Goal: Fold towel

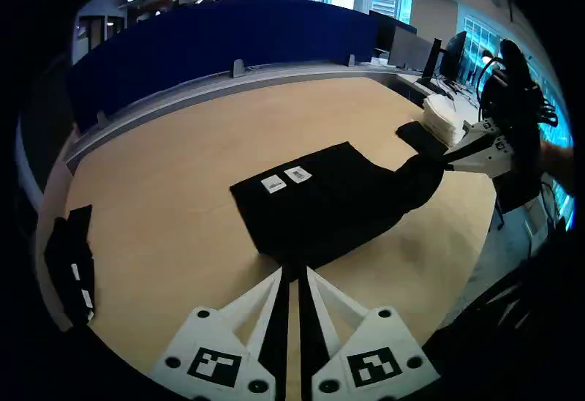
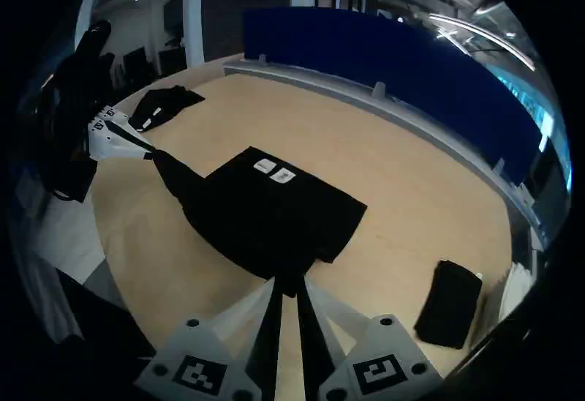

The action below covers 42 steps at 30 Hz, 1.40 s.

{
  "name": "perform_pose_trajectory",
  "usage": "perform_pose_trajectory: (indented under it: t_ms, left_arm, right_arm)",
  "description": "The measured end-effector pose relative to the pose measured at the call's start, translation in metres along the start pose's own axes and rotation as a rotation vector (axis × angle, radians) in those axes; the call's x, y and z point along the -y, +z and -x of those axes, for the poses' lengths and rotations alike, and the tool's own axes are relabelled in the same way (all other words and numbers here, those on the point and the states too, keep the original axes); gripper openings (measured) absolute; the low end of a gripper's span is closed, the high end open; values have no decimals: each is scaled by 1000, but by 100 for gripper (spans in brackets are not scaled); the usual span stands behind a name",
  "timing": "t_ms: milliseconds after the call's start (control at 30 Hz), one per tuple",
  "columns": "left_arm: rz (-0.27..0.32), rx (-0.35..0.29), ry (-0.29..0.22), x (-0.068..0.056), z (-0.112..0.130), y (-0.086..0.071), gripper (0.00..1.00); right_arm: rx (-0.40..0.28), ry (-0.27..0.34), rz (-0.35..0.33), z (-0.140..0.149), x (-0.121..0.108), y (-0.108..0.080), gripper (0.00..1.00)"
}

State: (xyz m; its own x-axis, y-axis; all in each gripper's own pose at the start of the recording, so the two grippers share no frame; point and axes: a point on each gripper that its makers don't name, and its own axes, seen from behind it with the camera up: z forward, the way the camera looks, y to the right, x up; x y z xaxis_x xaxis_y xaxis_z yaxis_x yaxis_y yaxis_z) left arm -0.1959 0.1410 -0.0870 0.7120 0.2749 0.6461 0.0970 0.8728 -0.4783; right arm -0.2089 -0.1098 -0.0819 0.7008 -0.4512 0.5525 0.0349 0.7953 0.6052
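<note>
A black towel (image 1: 322, 203) with two white labels (image 1: 285, 179) lies on the light wooden table (image 1: 183, 181). In the left gripper view my left gripper (image 1: 296, 273) is shut on the towel's near edge. My right gripper (image 1: 447, 158) is at the right, pinching the far corner and lifting it off the table. In the right gripper view the same towel (image 2: 270, 211) spreads ahead, with my right gripper (image 2: 289, 284) shut on its near corner. The left gripper (image 2: 150, 154) at the upper left holds the stretched, raised corner.
A folded black cloth (image 1: 73, 262) lies at the table's left edge. A white towel stack (image 1: 442, 119) and a dark folded piece (image 1: 420, 137) sit at the far right. A blue partition (image 1: 219, 35) backs the table. Another folded black towel (image 2: 450, 302) lies at the near right.
</note>
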Motion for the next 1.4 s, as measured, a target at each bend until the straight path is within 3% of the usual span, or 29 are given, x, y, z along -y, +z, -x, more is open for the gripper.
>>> perform_pose_trajectory:
  t_ms: [367, 867, 1067, 1400]
  left_arm:
    - [-22, -29, 12, 16, -24, 15, 8]
    - [-57, -45, 34, 48, -57, 66, 8]
    - [-53, -32, 43, 51, -57, 85, 8]
    - [-46, -16, 67, 49, -53, 100, 8]
  right_arm:
    - [0, -6, 22, -20, -21, 17, 13]
    - [-1, 84, 25, -48, -64, 72, 13]
    - [16, 92, 37, -45, -72, 88, 13]
    - [38, 110, 37, -36, -73, 99, 13]
